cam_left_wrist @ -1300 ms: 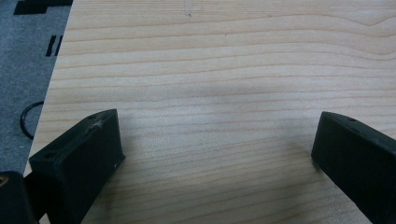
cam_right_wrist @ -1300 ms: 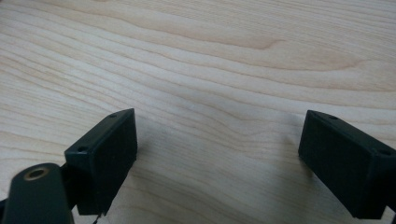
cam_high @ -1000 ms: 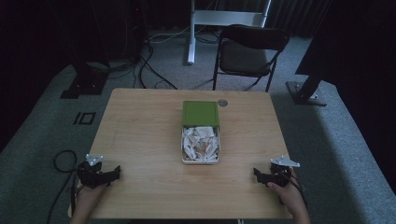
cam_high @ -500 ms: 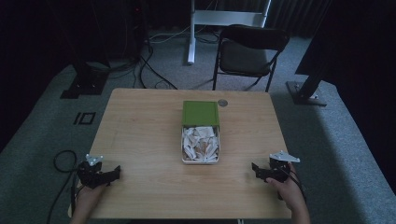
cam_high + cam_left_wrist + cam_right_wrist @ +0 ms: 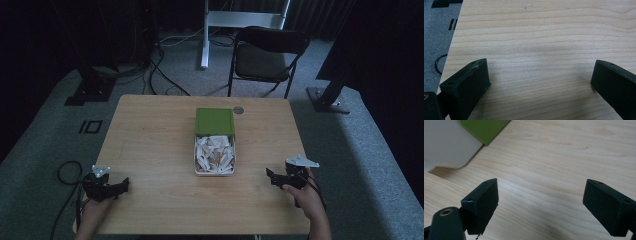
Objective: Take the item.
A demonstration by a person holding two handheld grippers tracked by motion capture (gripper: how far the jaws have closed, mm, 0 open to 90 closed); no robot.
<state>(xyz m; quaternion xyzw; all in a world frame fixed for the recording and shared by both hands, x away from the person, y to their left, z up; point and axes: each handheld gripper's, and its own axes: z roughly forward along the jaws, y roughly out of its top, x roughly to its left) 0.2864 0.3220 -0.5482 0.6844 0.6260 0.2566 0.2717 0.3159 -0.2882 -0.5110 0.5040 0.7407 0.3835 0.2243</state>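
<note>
Wooden table [image 5: 155, 150]: carrying all items listed; no brand, label or writing is showing legibly on anything.

White tray [image 5: 214, 171]: sitting at the table's middle, holding pale crumpled pieces [image 5: 214, 154] too small to identify. A green lid [image 5: 214, 121] is lying across the tray's far end, hiding that part. In the right gripper view the tray wall and the lid corner are appearing cut off at the upper left.

Small round grey object [image 5: 238, 110]: lying just beyond the lid's far right corner, kind unclear.

Left gripper [image 5: 118, 186]: resting near the table's near-left corner, jaws spread wide over bare wood, gripping nothing.

Right gripper [image 5: 272, 176]: sitting right of the tray near the table's near edge, jaws spread wide, empty.

Folding chair [image 5: 267, 56]: standing beyond the table's far edge.
</note>
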